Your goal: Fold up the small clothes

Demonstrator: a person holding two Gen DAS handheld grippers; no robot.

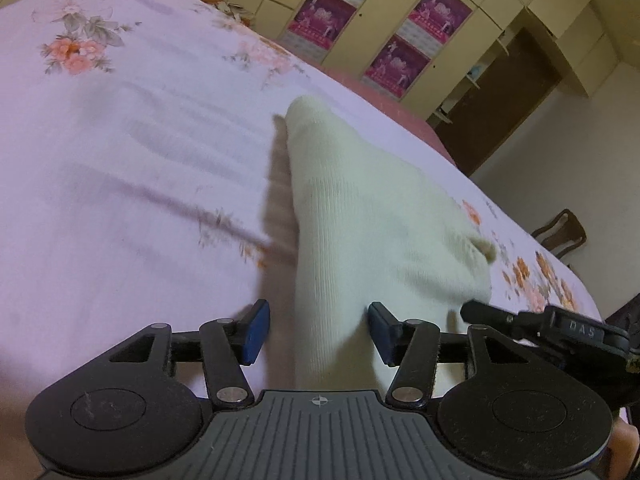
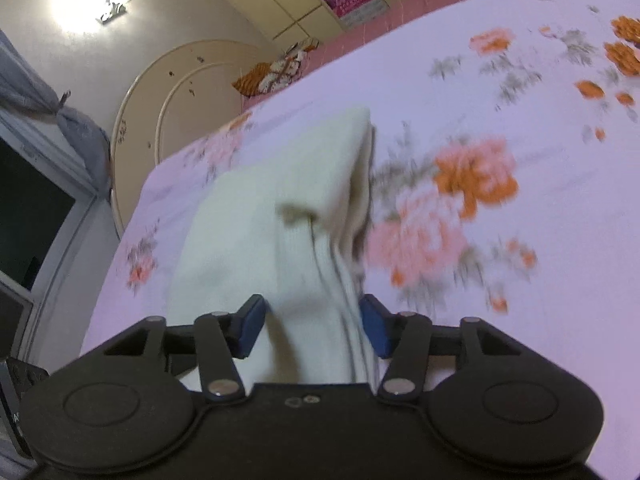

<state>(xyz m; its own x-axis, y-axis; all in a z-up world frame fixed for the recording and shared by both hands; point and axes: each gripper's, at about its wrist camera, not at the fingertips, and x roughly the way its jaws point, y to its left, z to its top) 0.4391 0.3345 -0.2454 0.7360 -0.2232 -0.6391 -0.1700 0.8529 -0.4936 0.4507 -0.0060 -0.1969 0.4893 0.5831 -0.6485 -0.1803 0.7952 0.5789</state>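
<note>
A cream sock (image 1: 360, 216) lies on a bed sheet (image 1: 120, 160) printed with pink and orange flowers, its length running from the near edge out toward the far side of the bed.

In the left wrist view the left gripper (image 1: 318, 332) has its blue pads spread apart, with the near end of the sock between them. The right-hand pad sits at the fabric's edge, while the left-hand pad stands clear of it, so nothing is pinched. The right gripper (image 1: 532, 322) shows at the right, just beside the sock's near right corner.

In the right wrist view the right gripper (image 2: 312, 328) is likewise parted, the sock (image 2: 280, 208) passing between its pads. The picture is blurred here, so the pads may brush the cloth, but they do not appear to squeeze it.

Cupboard doors with purple posters (image 1: 400, 60) stand beyond the far side of the bed.
</note>
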